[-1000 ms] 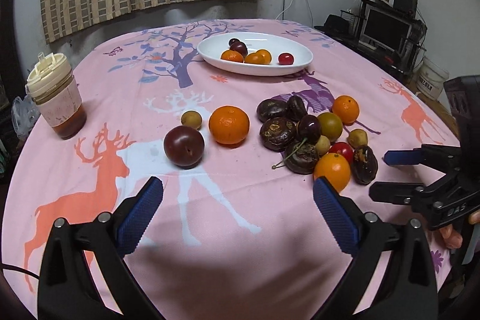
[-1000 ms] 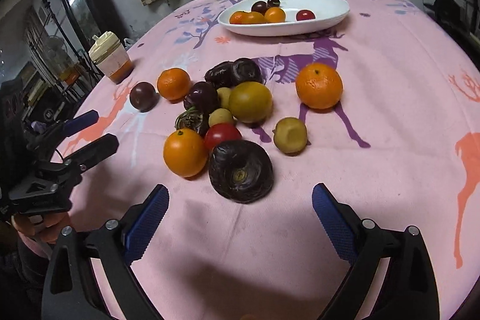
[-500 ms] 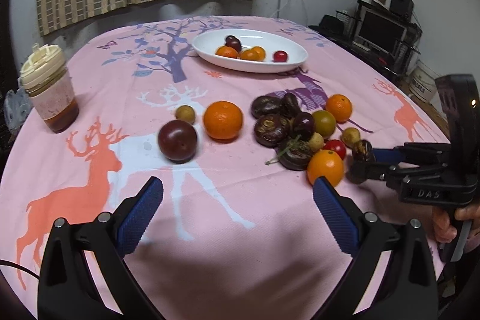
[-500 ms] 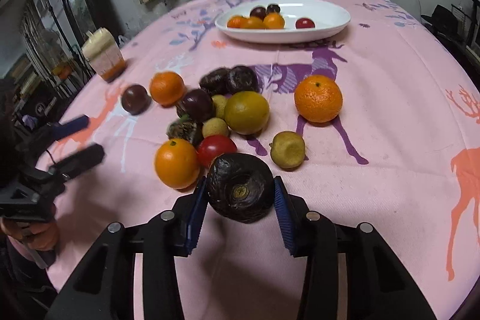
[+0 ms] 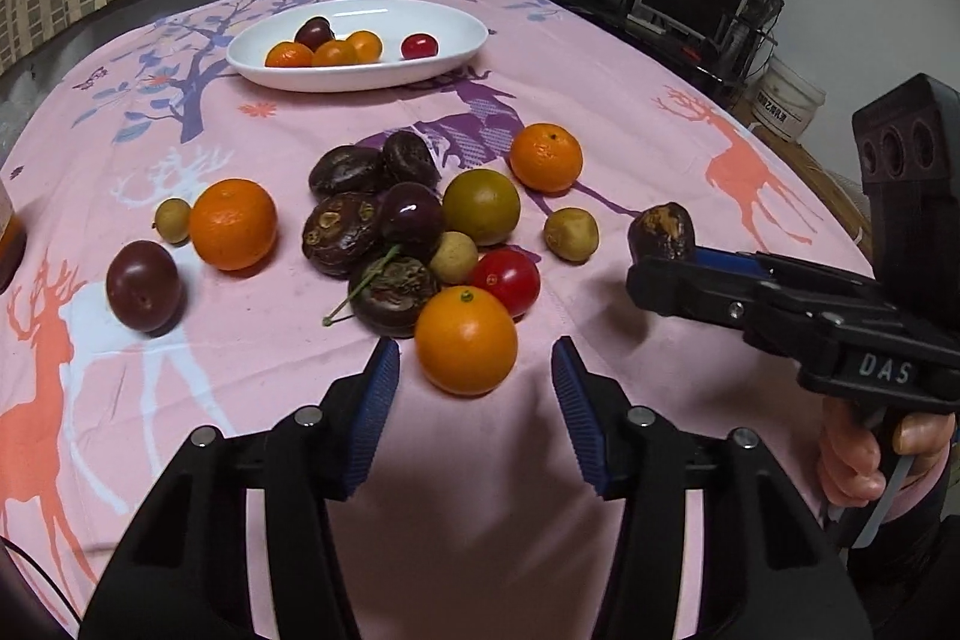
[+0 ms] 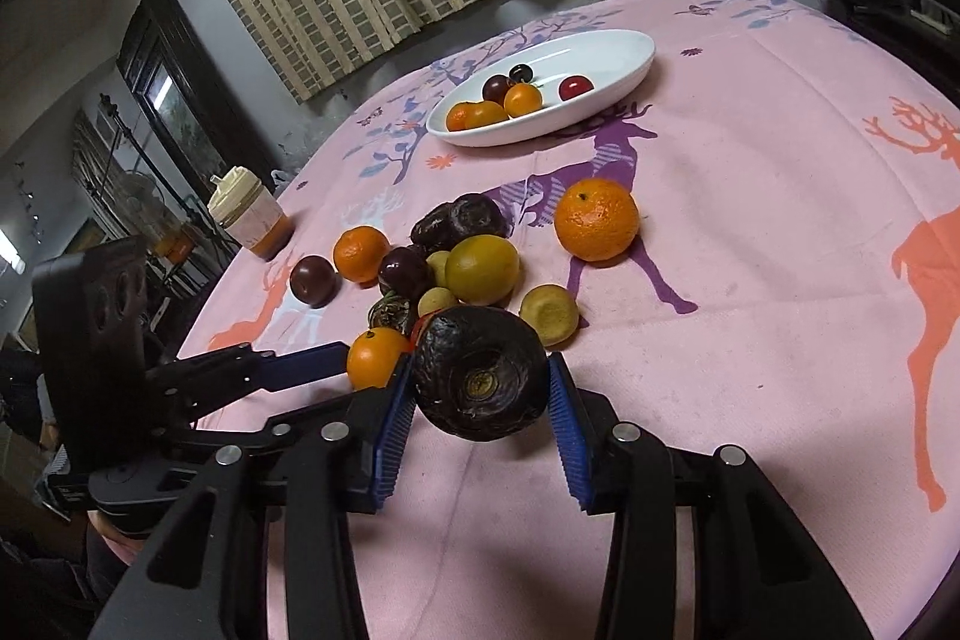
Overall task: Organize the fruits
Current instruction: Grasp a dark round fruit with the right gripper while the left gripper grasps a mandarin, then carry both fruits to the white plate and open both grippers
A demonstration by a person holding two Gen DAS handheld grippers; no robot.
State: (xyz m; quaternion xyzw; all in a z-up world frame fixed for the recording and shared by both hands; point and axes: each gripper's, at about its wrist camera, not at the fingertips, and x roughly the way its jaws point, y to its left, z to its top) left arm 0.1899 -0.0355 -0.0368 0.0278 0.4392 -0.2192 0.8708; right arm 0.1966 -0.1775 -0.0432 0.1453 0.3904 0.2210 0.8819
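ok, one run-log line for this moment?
phase: pick | right gripper: jaws shut on dark wrinkled fruit | left gripper: jaws closing around orange, not yet gripped | white dish: five fruits

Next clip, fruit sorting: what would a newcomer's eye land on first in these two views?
First, the wrinkled dark fruit gripped between the right gripper pads, held above the pink deer-print tablecloth. Next, the orange at the near edge of the fruit pile, just beyond the tips of the left gripper, whose jaws are closing without touching it. Behind the pile, a white oval plate already holds a few small fruits.
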